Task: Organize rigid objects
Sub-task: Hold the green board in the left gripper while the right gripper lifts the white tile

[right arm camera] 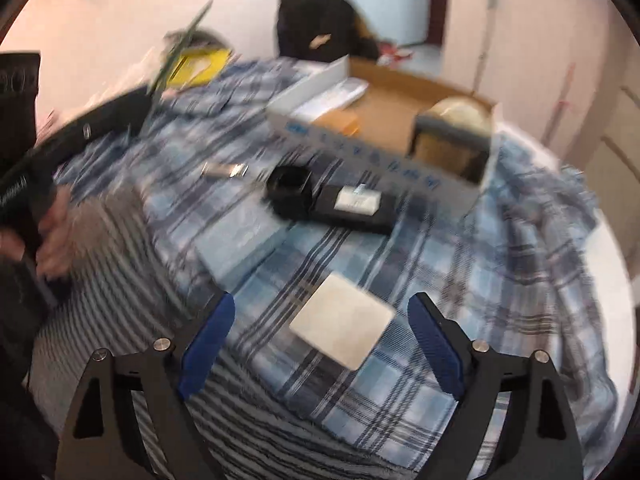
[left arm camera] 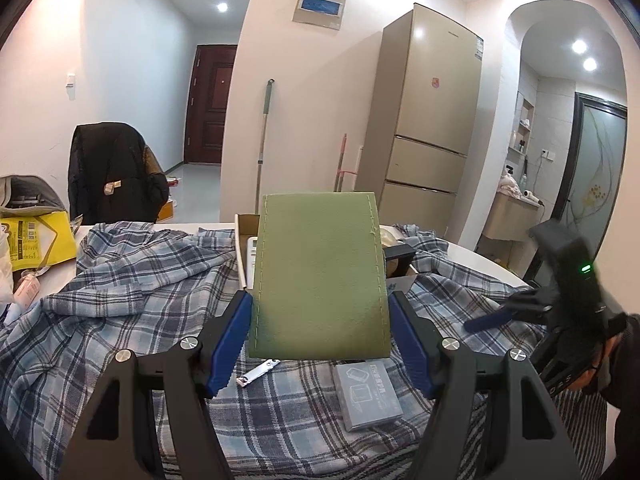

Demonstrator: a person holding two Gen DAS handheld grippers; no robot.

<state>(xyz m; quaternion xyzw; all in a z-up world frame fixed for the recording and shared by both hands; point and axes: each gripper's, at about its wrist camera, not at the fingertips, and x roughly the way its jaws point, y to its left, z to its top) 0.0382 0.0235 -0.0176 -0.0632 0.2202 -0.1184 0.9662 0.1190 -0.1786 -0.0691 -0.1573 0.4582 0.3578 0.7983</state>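
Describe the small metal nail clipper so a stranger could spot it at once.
Start at the blue plaid cloth covering the table, then find the green pouch held up in the left gripper. Just below the pouch's lower left corner, the nail clipper lies flat on the cloth. It is the only shiny silver thing there, slimmer than the grey box to its right.

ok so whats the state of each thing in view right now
left claw: shut on green pouch, held upright
right claw: open, empty, above white square block
cardboard box: open, items inside
nail clipper: lying on plaid cloth
grey box: lying flat
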